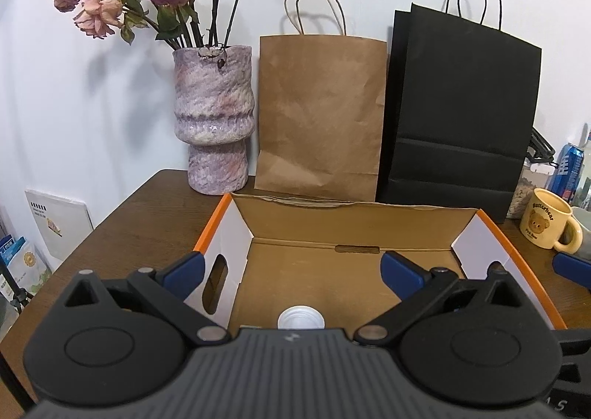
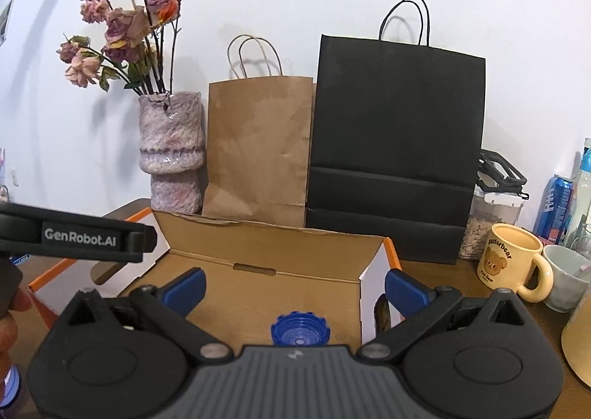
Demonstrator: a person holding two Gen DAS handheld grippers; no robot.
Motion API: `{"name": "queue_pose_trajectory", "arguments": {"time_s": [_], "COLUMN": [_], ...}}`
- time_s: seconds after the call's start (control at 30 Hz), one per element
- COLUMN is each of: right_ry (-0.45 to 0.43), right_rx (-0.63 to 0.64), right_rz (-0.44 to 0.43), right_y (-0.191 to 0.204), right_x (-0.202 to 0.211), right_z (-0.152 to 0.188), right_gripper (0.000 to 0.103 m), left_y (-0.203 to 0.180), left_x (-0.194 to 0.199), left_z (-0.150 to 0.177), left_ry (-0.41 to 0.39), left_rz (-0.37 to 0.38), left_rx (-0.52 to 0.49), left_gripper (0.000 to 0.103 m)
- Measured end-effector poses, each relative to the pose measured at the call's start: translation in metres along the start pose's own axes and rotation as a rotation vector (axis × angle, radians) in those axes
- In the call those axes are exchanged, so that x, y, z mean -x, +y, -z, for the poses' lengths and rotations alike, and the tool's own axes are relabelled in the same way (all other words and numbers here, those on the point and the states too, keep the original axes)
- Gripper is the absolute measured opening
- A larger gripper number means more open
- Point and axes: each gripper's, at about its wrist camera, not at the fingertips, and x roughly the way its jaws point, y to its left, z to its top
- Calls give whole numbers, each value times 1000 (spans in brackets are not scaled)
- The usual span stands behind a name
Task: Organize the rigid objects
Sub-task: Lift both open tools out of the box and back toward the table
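Left gripper (image 1: 291,271) jaws spread wide, holding nothing, above the open cardboard box (image 1: 343,230); a silver cap (image 1: 301,317) lies on the box floor below. Right gripper (image 2: 295,288) jaws likewise released over a blue cap (image 2: 298,332) in the box. Box sits mid-table (image 1: 147,205); vase (image 1: 216,120), brown bag (image 1: 321,116), black bag (image 1: 458,112) line the far edge; yellow mug (image 2: 511,260) toward the right edge.

A box (image 1: 351,267) sits on the table (image 1: 147,212), a cap (image 2: 299,330) seemingly inside it. Behind stand a vase (image 1: 216,120) at left, then two bags (image 1: 321,116). A mug (image 1: 550,221) stands right.

blue cap (image 2: 298,330), orange-edged box (image 2: 394,253)
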Motion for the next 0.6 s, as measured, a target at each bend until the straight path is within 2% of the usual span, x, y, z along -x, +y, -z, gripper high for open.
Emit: {"name": "queue_pose_trajectory", "arguments": {"time_s": [0.6], "right_ry": [-18], "right_rx": [-16], "right_rz": [1], "right_y": [-5], "right_x": [40], "right_z": [11], "right_gripper": [103], "left_y": [6], "left_x": [39], "left_z": [14], "left_ry": [-16], "left_rz": [4], "left_rx": [9], "left_gripper": [103]}}
